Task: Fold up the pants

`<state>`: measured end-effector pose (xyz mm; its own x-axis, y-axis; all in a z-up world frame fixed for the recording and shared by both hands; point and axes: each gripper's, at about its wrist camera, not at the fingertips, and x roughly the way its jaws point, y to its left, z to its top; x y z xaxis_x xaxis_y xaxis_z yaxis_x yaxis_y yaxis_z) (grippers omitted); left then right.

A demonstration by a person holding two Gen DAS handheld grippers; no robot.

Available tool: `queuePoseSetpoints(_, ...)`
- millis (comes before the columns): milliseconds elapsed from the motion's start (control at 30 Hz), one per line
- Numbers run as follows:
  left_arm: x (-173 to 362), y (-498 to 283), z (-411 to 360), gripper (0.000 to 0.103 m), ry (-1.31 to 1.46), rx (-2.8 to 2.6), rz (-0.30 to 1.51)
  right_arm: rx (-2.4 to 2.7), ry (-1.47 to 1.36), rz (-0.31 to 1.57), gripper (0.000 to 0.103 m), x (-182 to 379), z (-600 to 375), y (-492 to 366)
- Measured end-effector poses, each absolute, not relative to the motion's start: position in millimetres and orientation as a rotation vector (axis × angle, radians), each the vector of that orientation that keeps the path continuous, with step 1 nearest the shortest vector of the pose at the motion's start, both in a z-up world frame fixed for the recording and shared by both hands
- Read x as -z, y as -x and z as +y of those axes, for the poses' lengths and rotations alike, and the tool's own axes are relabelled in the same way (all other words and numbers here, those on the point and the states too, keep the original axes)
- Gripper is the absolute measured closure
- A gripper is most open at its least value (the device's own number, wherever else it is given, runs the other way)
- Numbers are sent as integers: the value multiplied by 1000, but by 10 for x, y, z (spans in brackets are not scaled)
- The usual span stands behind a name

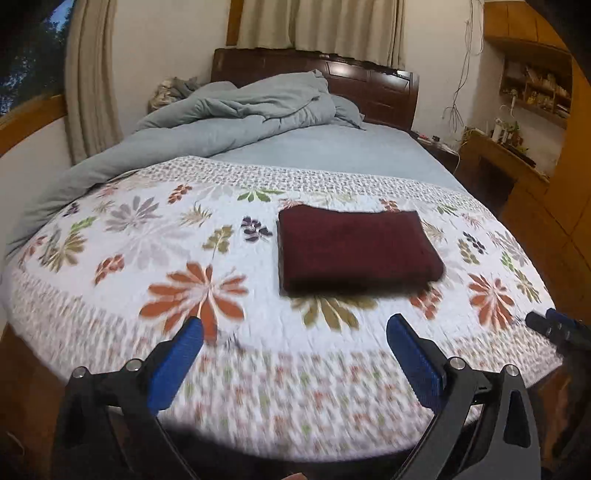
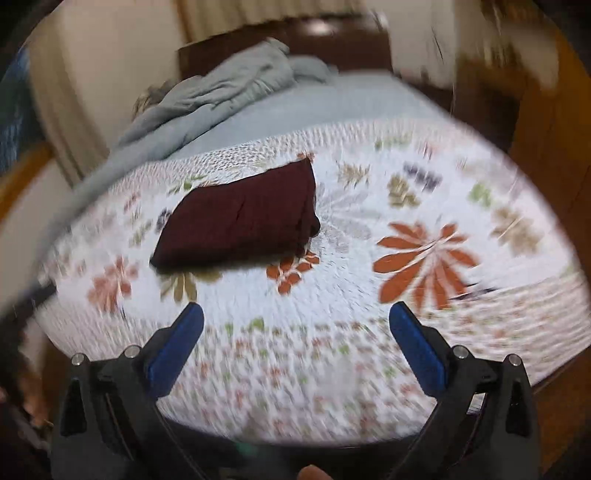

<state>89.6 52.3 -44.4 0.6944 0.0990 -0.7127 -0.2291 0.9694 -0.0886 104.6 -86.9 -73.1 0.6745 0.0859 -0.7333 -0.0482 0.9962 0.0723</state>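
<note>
Pants (image 1: pixel 354 247) matt maroon cloth; quilt (image 1: pixel 147 258) stitched cotton; headboard (image 1: pixel 373 83) glossy wood.

We see the left gripper (image 1: pixel 294 325) with its blue pads spread wide and nothing between them, above a floral quilt (image 1: pixel 155 258). Ahead of its fingertips, slightly toward the right finger, lie folded maroon pants (image 1: pixel 354 247). Farther beyond sits a rumpled grey duvet (image 1: pixel 236 107).

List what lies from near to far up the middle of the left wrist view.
Left gripper, open → flowered quilt → folded dark red pants → blue sheet → rumpled grey-blue duvet → dark wooden headboard → curtain.
</note>
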Motion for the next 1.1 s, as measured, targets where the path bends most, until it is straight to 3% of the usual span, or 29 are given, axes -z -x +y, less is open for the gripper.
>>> queuePoseSetpoints(267,-38,-91,157,4,146,-180,755,-106,124,796,3,168,-329,-119)
queuePoseSetpoints(500,-255,242,161,4,185,-167,723,-81,77,689,3,-259,-341,265)
queuePoseSetpoints(1100,-30,60,-25,4,130,-148,787,-86,84,666,3,-239,-409,210)
